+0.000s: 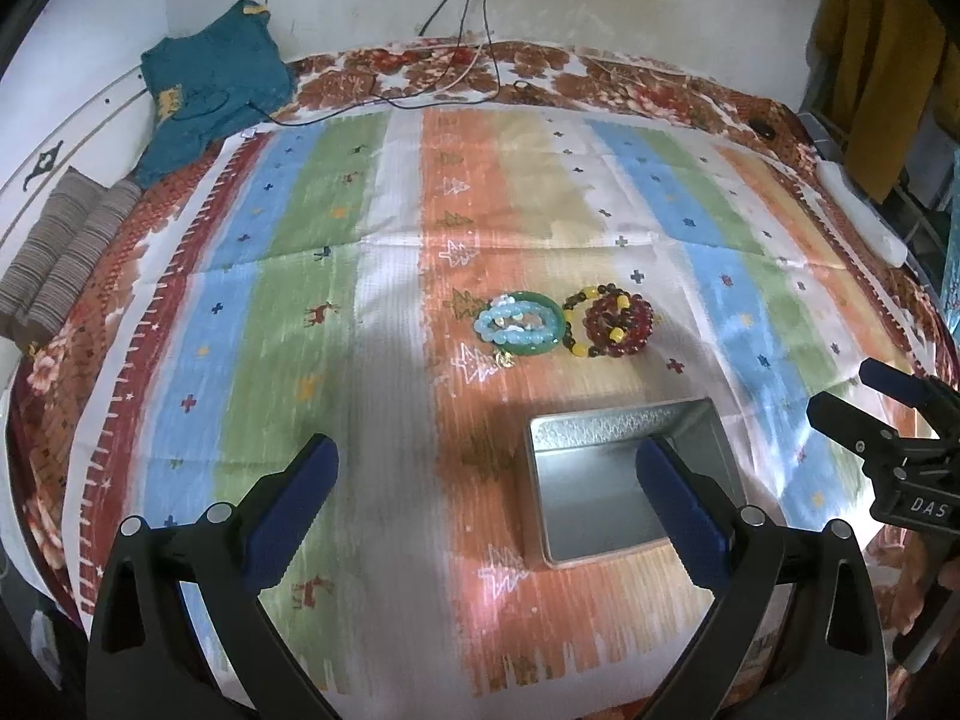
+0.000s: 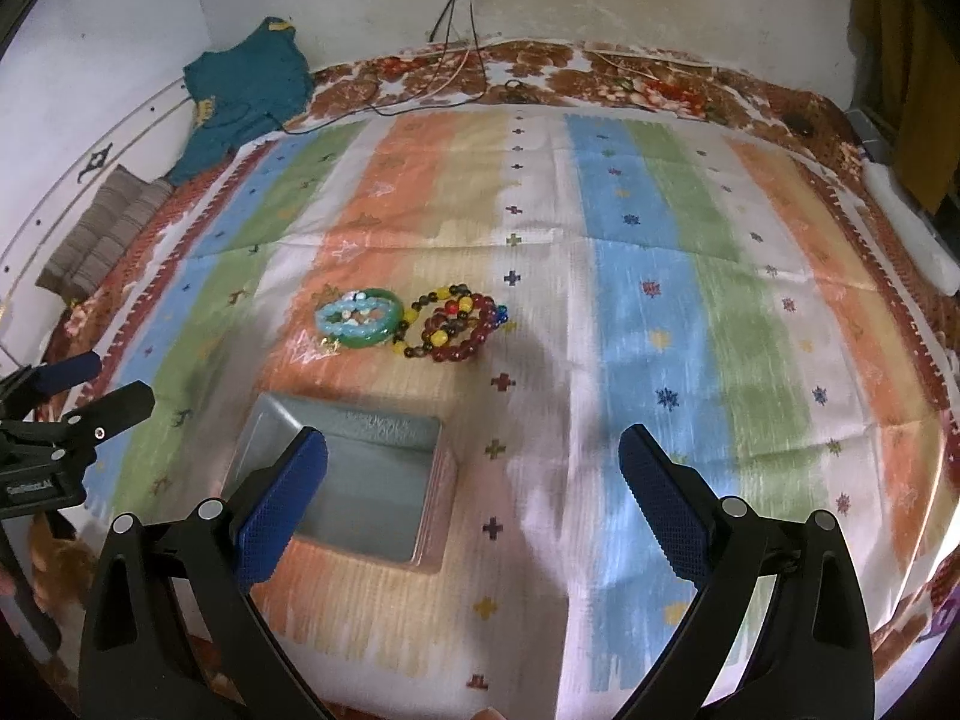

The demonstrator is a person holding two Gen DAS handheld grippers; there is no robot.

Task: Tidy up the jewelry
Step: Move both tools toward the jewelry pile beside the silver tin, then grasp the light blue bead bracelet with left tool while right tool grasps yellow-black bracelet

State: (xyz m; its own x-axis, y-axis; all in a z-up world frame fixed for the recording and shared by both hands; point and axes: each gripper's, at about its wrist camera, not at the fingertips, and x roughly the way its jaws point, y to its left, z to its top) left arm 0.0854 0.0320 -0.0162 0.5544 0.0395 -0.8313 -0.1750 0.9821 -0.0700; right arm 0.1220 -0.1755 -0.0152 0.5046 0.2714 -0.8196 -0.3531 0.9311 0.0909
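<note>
One metal tin [image 1: 600, 498]. One green bangle [image 1: 531, 324], one light-blue bead bracelet [image 1: 498, 324], one dark-red bead bracelet [image 1: 618, 324], one yellow-and-dark bead bracelet [image 1: 576, 324]. One teal garment [image 1: 210, 90]. Two tools: left tool [image 1: 489, 498], right tool [image 2: 474, 495].

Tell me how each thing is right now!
Tin: open, nothing inside, sitting flat on the cloth.
Green bangle: flat on the cloth, pale blue bracelet lying on it.
Red bracelet: piled on the cloth, outside the tin.
Yellow and dark bracelet: on the cloth, touching the red one.
Left hand-held gripper: open, holding nothing.
Right hand-held gripper: open, holding nothing.
</note>
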